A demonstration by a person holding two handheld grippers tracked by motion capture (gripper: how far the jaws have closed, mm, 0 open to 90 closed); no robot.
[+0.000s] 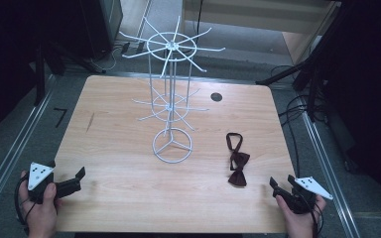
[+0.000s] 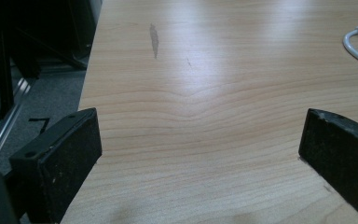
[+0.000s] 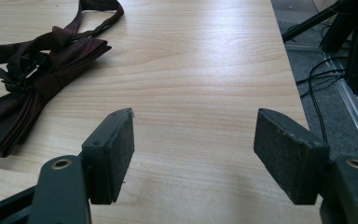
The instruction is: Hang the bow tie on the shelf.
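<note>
The bow tie (image 1: 237,166) lies flat on the tabletop (image 1: 129,198), right of the wire rack (image 1: 171,99) and near the front edge. The right gripper (image 1: 283,184) sits just beside it at the front right corner, its 2 fingers (image 3: 116,154) spread wide with only bare wood between them; the tie is off to their left. The left gripper (image 1: 77,178) rests at the front left corner, well apart from the tie, fingers (image 2: 70,158) wide and empty. Its strap loop (image 1: 234,140) seems to point toward the rack.
</note>
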